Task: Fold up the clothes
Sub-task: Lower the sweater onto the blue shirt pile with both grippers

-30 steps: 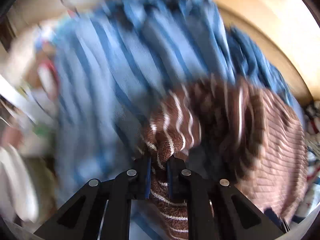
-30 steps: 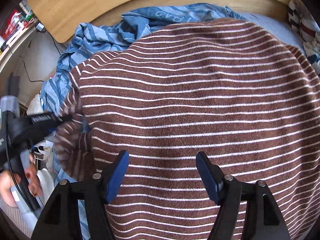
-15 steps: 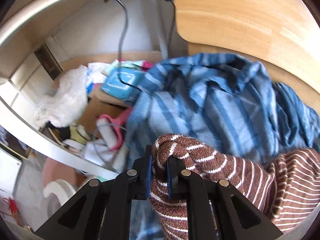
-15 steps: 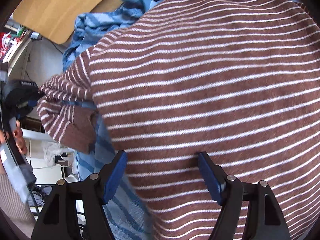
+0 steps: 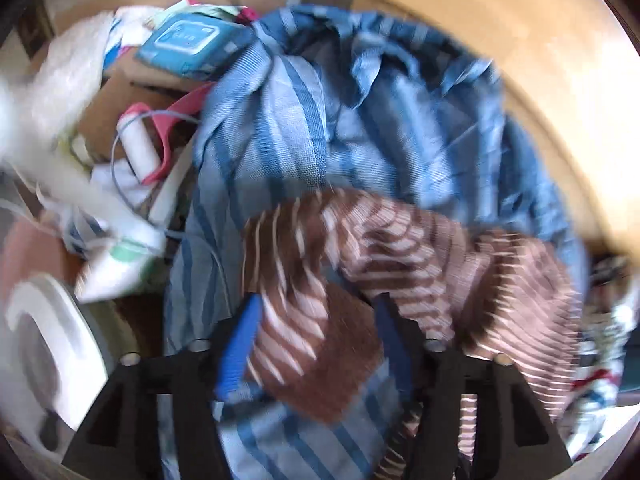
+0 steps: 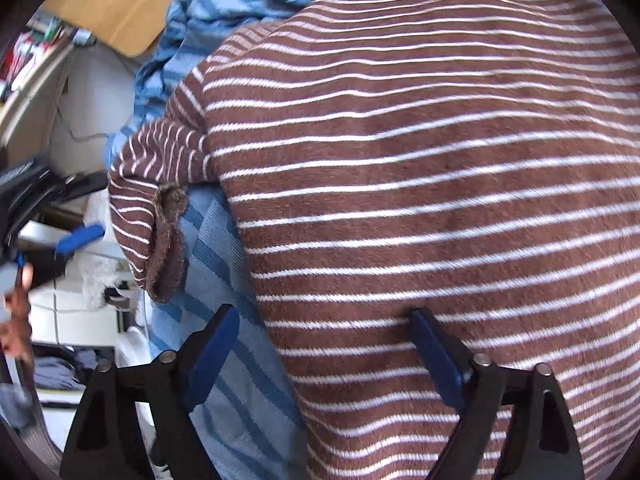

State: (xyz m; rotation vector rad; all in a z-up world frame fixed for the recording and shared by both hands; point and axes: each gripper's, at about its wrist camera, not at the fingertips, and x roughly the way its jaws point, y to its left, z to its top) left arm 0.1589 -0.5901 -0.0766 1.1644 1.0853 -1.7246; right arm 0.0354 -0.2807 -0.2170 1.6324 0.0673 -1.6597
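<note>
while both tongs (image 5: 316,344) (image 6: 324,354) are opening, released | striped sweater (image 6: 420,200) on blue bedding (image 5: 320,128) | wooden headboard (image 5: 520,60)

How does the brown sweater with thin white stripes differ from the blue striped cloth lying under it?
The brown fuzzy sweater with thin white stripes lies on top, mostly spread flat; the blue striped woven cloth sits underneath, bunched and wrinkled. The sweater's stripes are narrow white lines on brown; the cloth's are broad darker-blue bands on light blue. The sweater looks plush, the cloth thinner and flatter in weave. Both are striped fabrics on the same surface.
</note>
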